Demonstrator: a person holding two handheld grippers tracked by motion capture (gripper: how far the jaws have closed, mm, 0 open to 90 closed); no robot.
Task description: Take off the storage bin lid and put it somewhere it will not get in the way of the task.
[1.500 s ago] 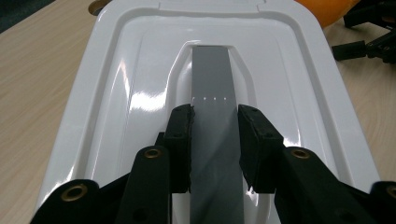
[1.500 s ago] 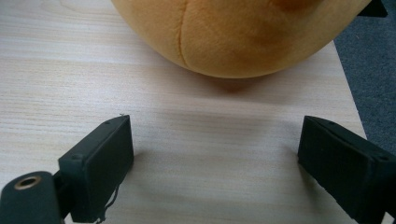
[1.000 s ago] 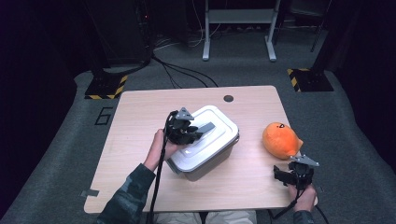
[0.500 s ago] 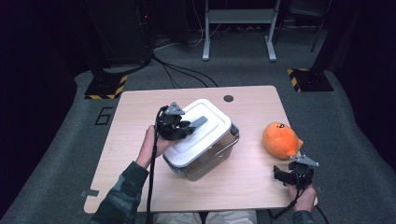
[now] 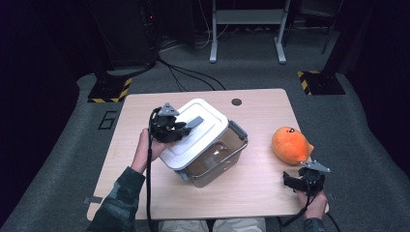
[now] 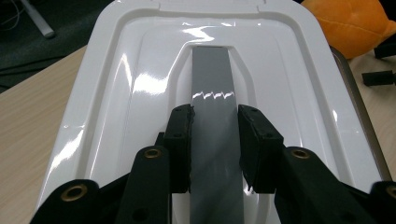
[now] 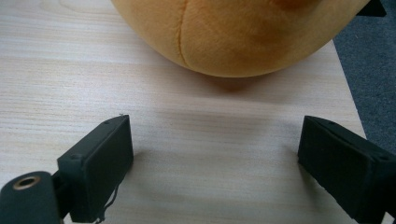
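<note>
A white lid [image 5: 193, 137] with a grey handle strip [image 5: 194, 122] is tilted above a clear brownish box [image 5: 217, 162] at the table's middle. My left gripper [image 5: 183, 128] is shut on that handle; in the left gripper view its pads [image 6: 180, 140] press on both sides of the grey strip [image 6: 212, 79] on the lid [image 6: 140, 84]. An orange plush toy [image 5: 290, 144] lies at the right. My right gripper [image 5: 303, 179] rests just in front of it, near the table's front edge. In the right gripper view its jaws [image 7: 215, 158] stand wide open over bare wood, below the plush [image 7: 233, 32].
The wooden table [image 5: 135, 121] has a round hole [image 5: 236, 102] near its far edge. Grey latches [image 5: 237, 129] hang on the box's sides. Beyond the table lie dark carpet, cables and a metal stand's legs [image 5: 246, 53].
The left gripper has drawn the lid up and to the left, tilting it. The box's right side and inside now show beneath it. The right gripper and the plush have stayed put.
</note>
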